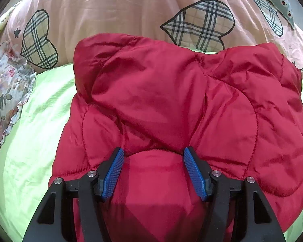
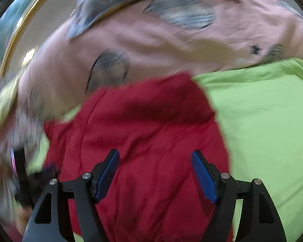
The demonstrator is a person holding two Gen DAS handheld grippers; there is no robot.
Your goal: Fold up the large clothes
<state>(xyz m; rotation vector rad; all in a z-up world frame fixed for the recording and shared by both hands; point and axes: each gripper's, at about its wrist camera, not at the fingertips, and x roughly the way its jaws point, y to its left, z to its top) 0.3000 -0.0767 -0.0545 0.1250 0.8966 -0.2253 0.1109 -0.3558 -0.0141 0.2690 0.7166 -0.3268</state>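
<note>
Left wrist view: red quilted jacket (image 1: 171, 104) lies bunched on the green sheet (image 1: 36, 125), fold looks partly done.
Left gripper (image 1: 153, 157) wide apart, straddling a puffed section, not pinching. Right gripper (image 2: 155, 161) wide over the jacket, empty; that view is blurred. Pink quilt (image 1: 115, 18) behind. Flattening and final folds seem left.

Red jacket (image 1: 171, 100); lime sheet (image 1: 40, 131); pink plaid-heart quilt (image 1: 111, 10)
</note>
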